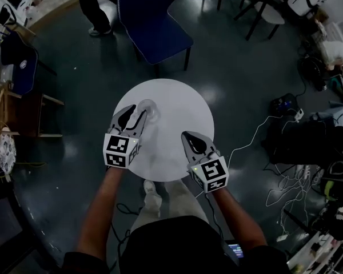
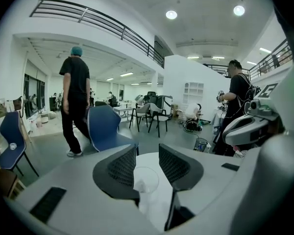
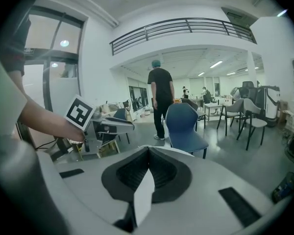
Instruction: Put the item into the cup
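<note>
A clear cup (image 1: 149, 108) stands on the round white table (image 1: 180, 104), toward its left side. In the left gripper view the cup (image 2: 146, 179) shows low between the jaws, with a white crumpled item (image 2: 138, 186) inside it. My left gripper (image 1: 136, 113) (image 2: 147, 152) is open, its pads clear of the cup's rim. My right gripper (image 1: 190, 137) (image 3: 148, 151) hovers over the table's near right edge, its jaws shut tip to tip with nothing held.
A blue chair (image 1: 154, 24) stands just beyond the table, and a person (image 1: 94, 7) stands past it at the far left. Another blue chair (image 1: 20, 61) sits at the left. Cables and gear (image 1: 297, 153) lie on the floor at the right.
</note>
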### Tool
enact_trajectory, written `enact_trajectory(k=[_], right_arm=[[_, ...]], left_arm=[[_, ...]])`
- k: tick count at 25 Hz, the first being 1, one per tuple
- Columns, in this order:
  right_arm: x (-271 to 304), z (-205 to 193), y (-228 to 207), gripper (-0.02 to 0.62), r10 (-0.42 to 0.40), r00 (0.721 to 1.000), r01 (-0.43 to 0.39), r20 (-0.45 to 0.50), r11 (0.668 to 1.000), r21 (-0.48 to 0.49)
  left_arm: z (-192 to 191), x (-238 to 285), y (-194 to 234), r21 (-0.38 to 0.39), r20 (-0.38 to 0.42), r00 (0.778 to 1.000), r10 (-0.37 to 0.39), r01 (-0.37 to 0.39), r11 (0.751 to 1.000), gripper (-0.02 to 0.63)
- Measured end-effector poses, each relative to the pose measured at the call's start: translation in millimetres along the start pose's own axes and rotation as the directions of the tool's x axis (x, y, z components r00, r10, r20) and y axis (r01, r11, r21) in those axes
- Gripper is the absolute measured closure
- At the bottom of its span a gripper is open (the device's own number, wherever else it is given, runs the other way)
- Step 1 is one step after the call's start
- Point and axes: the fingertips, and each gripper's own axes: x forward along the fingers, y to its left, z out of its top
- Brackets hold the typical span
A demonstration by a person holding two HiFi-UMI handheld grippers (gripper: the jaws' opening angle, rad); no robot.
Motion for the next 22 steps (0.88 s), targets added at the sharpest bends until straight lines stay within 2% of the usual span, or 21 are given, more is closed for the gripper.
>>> enact_trajectory(k=[6, 9, 12, 19, 22], right_arm=[[-14, 25, 14, 0.581, -0.002, 0.999, 0.003, 0.033, 1.000, -0.027], [-23, 39, 28, 0.581, 0.006, 0.999, -0.004, 0.050, 0.999, -0.041], [-30, 51, 39, 0.581, 0.015, 0.998, -0.011, 0.067, 0.998, -0.057], [-43, 78, 72, 0.581, 0.027, 0.993, -0.018, 0.112, 0.996, -0.084], [-51, 89, 86, 0.581, 0.034, 0.990, -0.020, 0.134, 0.994, -0.104]], left_arm=[[23, -34, -12, -0.024, 0.052, 0.999, 0.005, -0.004, 1.000, 0.476], [29, -56, -21, 0.012, 0.061, 0.998, 0.002, -0.003, 1.000, 0.524], [35, -75, -26, 0.033, 0.075, 0.997, 0.001, -0.003, 0.999, 0.529], [49, -127, -30, 0.027, 0.110, 0.994, 0.011, -0.015, 1.000, 0.565], [56, -148, -38, 0.062, 0.126, 0.992, 0.010, -0.018, 0.998, 0.574]])
